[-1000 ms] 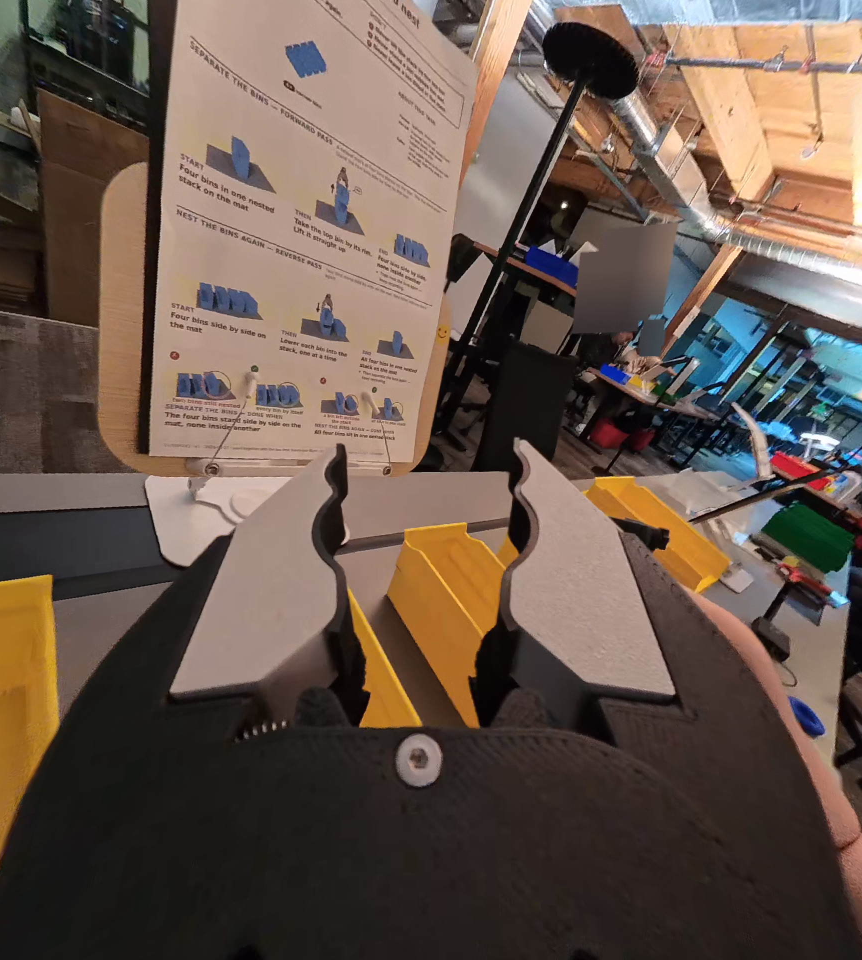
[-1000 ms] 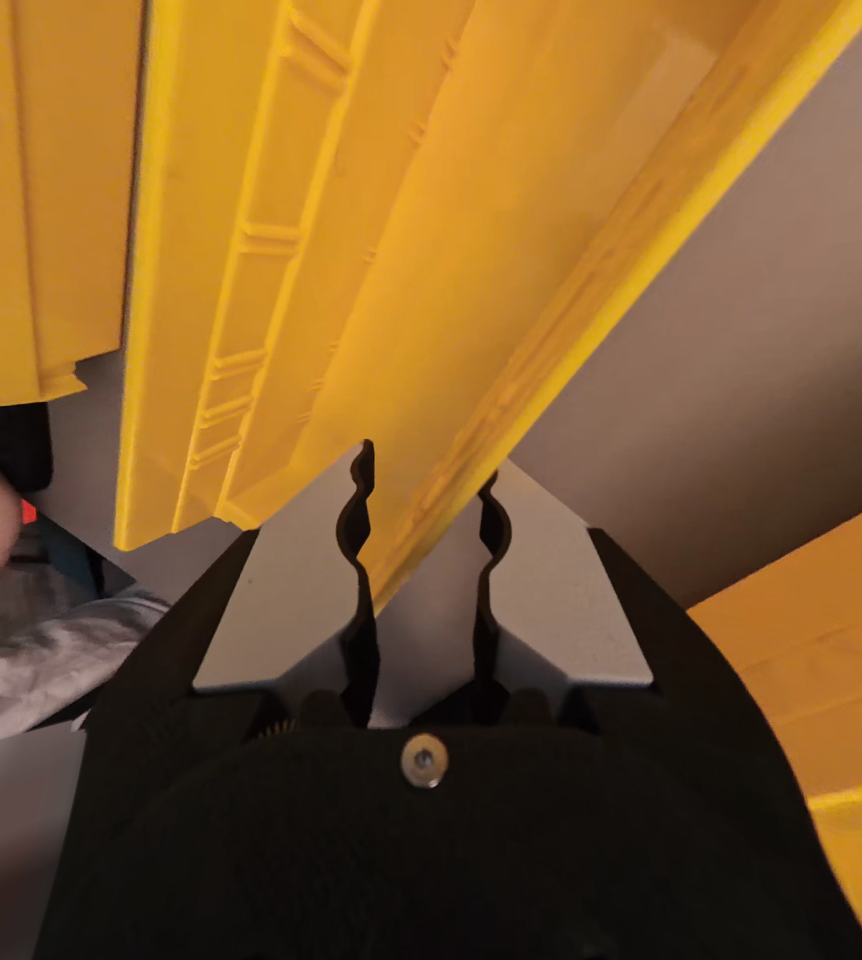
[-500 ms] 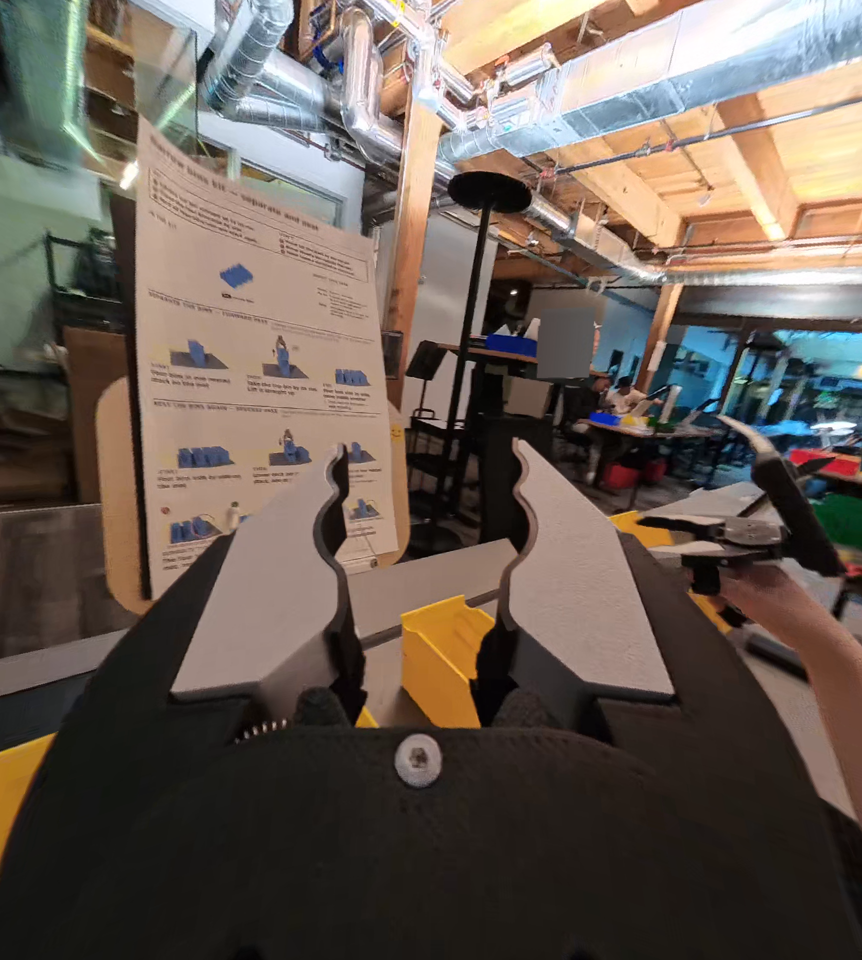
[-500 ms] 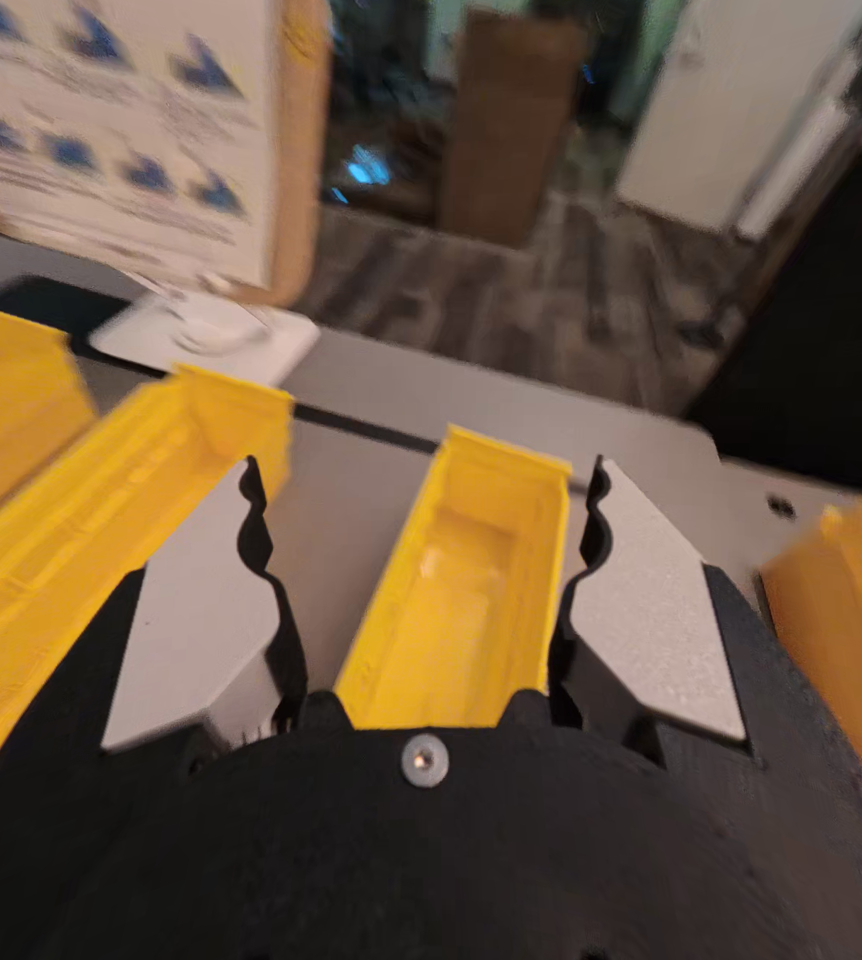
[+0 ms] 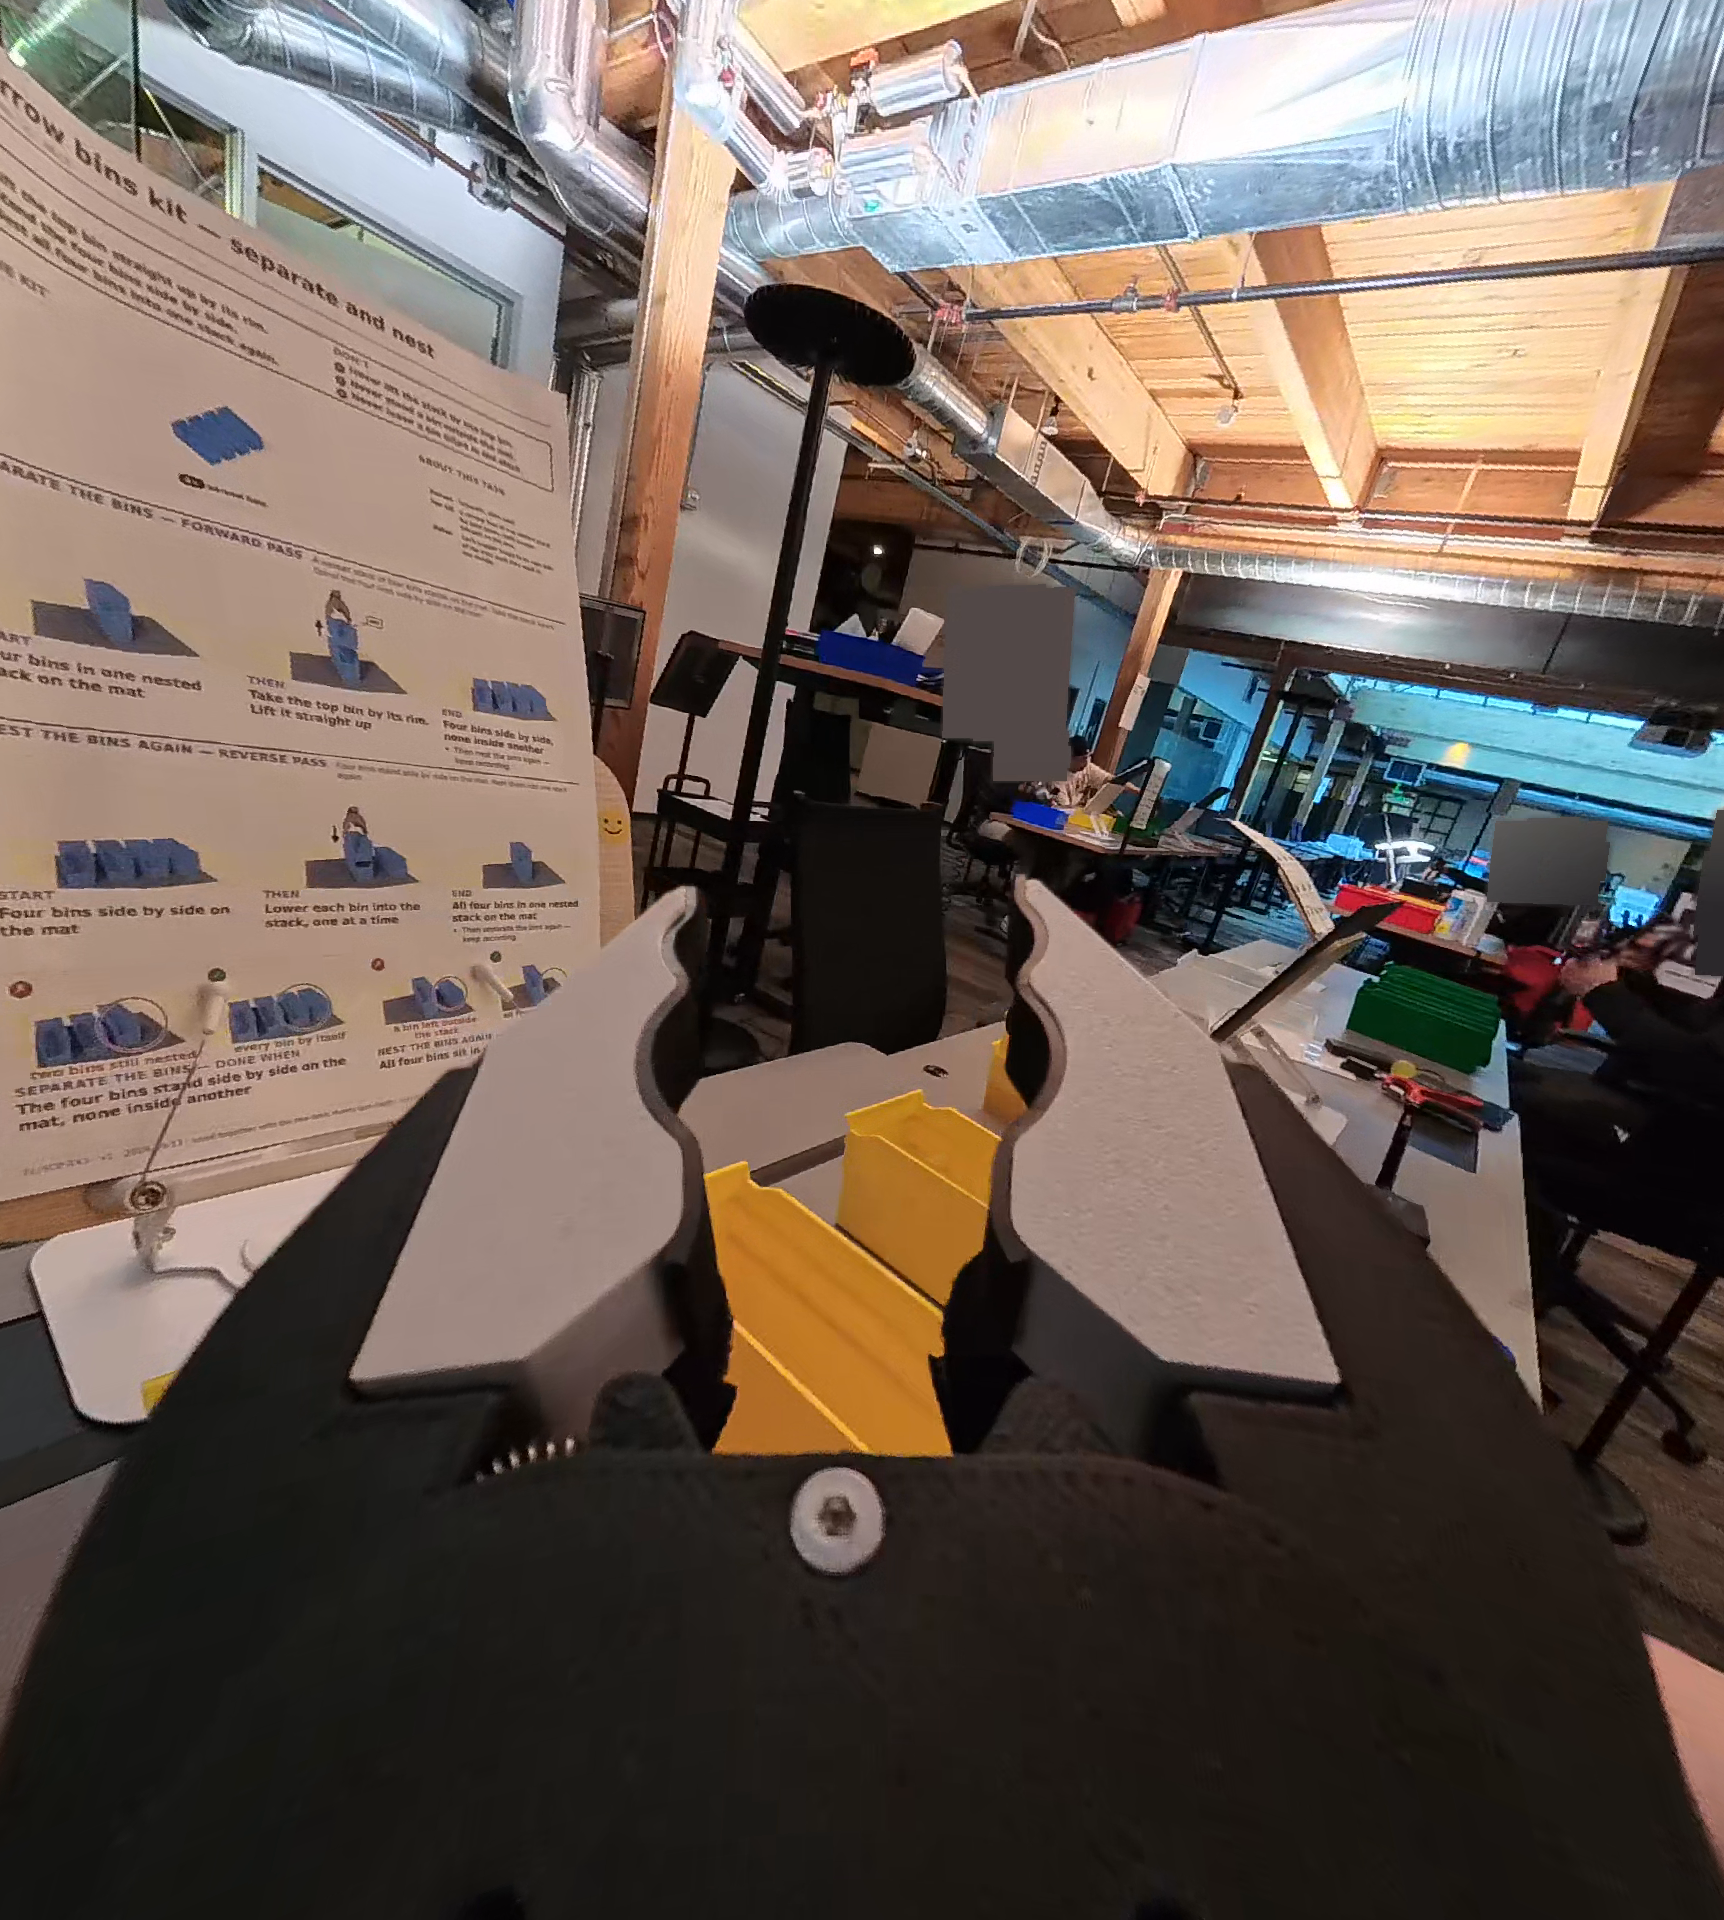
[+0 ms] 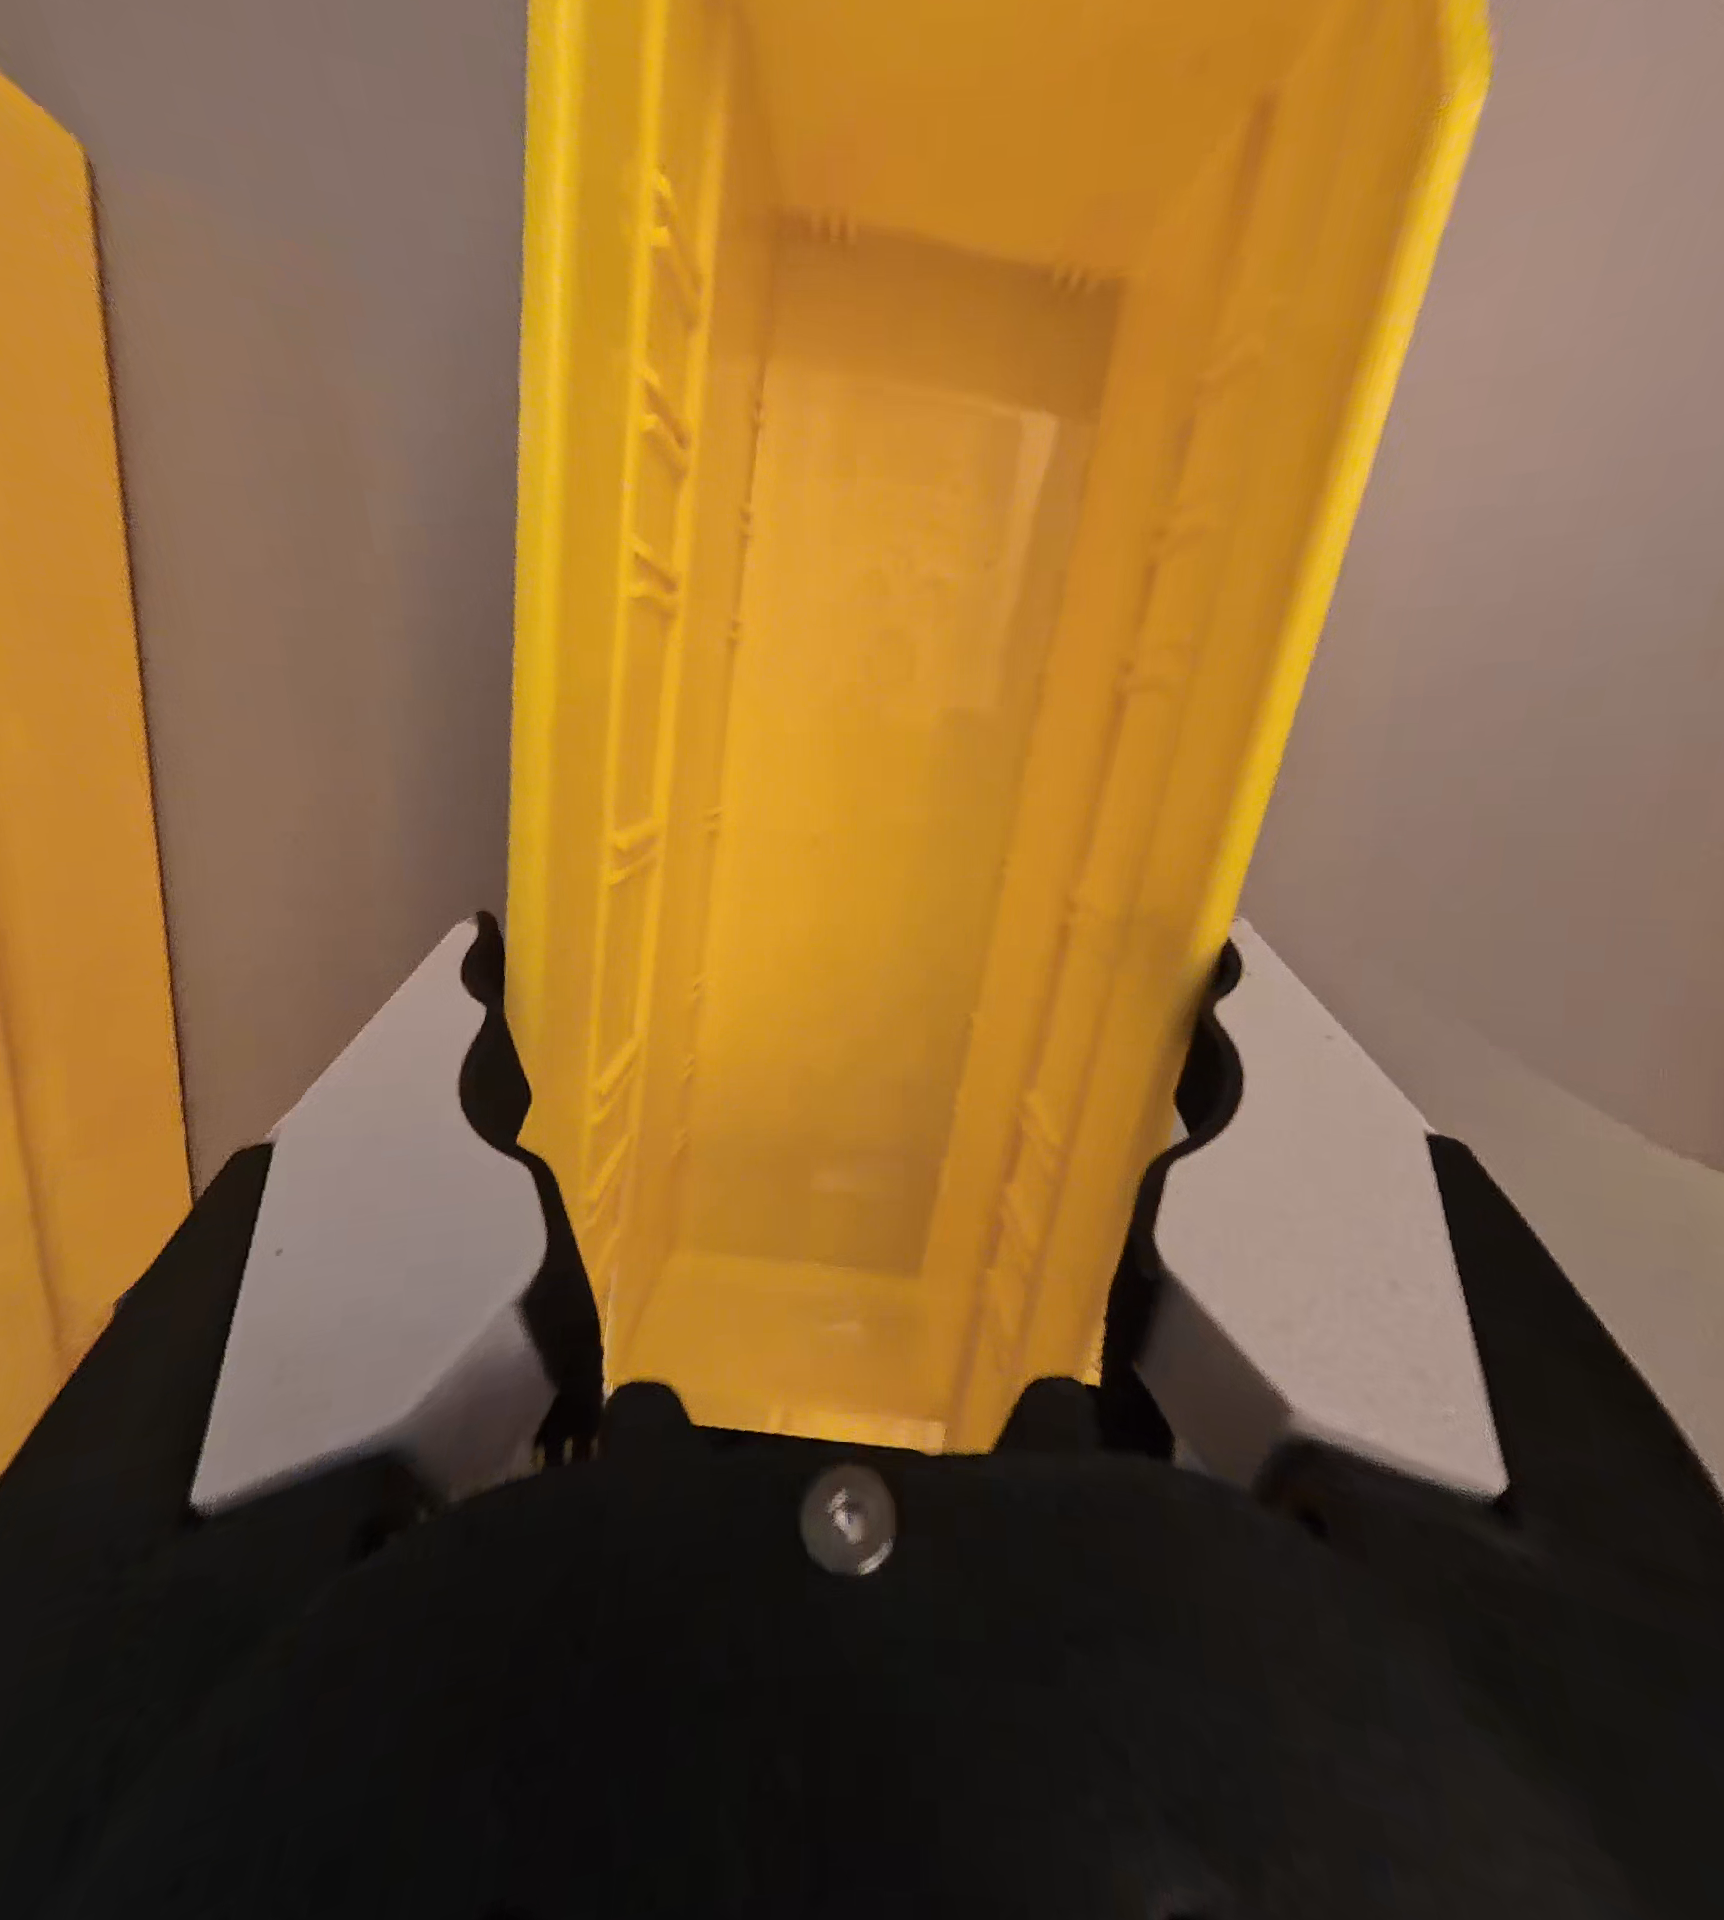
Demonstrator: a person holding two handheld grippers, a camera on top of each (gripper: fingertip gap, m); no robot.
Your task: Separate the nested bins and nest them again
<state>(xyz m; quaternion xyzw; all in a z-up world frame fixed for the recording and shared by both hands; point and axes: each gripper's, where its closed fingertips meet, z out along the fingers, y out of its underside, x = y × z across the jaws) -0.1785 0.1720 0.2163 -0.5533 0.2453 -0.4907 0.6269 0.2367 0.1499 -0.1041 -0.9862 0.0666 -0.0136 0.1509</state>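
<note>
On the desk [image 5: 796,1081], in front of the instruction sheet [image 5: 245,675], the yellow bins [image 5: 816,1320] stand apart from each other, with grey desk between them. At least three separate ones show there, and no stack is visible. I judge from this that the separating half is done or nearly done, and the nesting half is not yet begun.

The left gripper [image 5: 853,914] hangs in the air before the sheet, above the bins. Its fingers [image 5: 567,1143] are apart and nothing is between them.

The right gripper [image 6: 858,935] looks down into one bin [image 6: 920,623]. Its fingers [image 6: 390,1195] are spread wide, one on each side of this bin and very close to the side walls. I cannot confirm that they press on it. Another bin [image 6: 6,727] lies near, to the left of it.

The bin between the fingers has its open side up, toward the camera. Its long axis runs straight away from the gripper, along the fingers, and the far end leans a little to the right. The neighbour lies nearly parallel to it.
</note>
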